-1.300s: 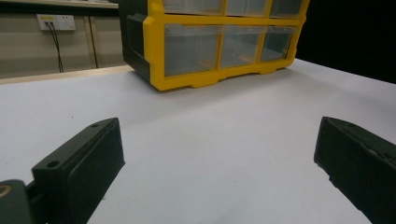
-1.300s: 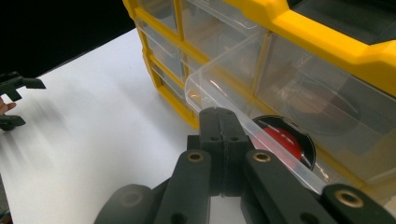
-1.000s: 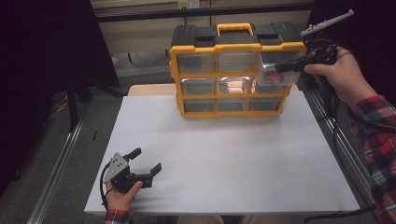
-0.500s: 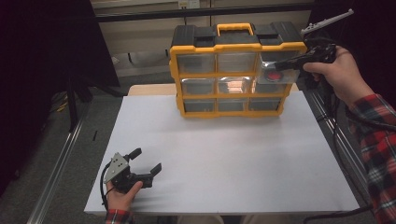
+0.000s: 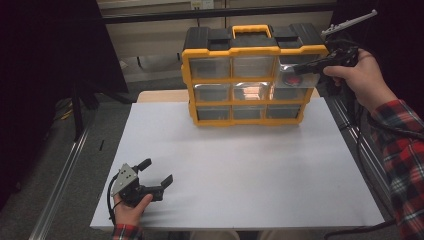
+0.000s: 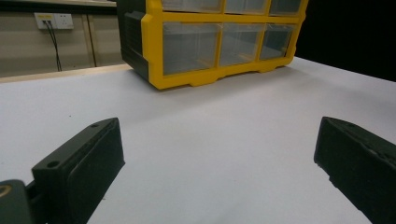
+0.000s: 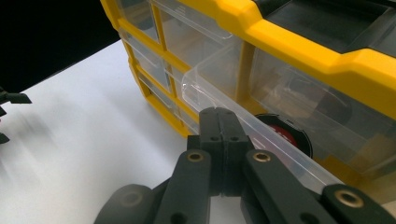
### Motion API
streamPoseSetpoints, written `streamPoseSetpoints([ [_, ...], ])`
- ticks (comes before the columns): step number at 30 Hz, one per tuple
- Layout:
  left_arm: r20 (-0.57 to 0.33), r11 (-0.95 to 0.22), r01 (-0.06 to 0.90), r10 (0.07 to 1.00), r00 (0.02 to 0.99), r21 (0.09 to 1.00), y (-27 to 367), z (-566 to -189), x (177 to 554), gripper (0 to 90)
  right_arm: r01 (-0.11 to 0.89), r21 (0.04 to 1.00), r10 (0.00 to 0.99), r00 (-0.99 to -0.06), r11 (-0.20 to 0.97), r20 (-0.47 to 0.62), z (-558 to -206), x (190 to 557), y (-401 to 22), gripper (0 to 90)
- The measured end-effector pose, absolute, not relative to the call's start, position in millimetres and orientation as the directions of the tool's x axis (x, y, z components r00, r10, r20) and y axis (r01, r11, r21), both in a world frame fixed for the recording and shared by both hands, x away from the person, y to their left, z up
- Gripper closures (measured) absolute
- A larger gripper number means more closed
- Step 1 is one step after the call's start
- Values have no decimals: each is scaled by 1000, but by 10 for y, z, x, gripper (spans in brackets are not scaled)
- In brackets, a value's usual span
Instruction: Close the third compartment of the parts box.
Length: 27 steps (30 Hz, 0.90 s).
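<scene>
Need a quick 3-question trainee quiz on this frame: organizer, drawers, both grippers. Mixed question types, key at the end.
1. True or false: the right gripper has its jaws wide apart.
2. Which drawer of the yellow organizer is pulled out? A) top row, right end B) bottom row, left end C) middle row, centre
3. Fill in: the left gripper rests near the front left of the white table with its jaws ____.

Key
1. False: the jaws are shut together at the rim of the clear drawer.
2. A; a red and black round item lies inside it.
3. open, with nothing between them.
</scene>
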<state>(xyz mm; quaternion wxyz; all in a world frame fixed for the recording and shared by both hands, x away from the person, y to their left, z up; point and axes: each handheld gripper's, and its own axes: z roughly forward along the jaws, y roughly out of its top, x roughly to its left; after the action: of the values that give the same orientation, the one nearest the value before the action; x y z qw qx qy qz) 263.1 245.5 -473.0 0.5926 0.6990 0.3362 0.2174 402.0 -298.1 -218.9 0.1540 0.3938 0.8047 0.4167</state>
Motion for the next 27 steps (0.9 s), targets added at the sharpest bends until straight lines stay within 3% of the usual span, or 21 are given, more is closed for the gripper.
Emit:
streamPoseSetpoints([
  [27, -93, -73, 211, 727, 680, 975, 2459, -4730, 2633, 15, 499, 799, 774, -630, 335, 69, -2197, 4078, -2970, 900],
])
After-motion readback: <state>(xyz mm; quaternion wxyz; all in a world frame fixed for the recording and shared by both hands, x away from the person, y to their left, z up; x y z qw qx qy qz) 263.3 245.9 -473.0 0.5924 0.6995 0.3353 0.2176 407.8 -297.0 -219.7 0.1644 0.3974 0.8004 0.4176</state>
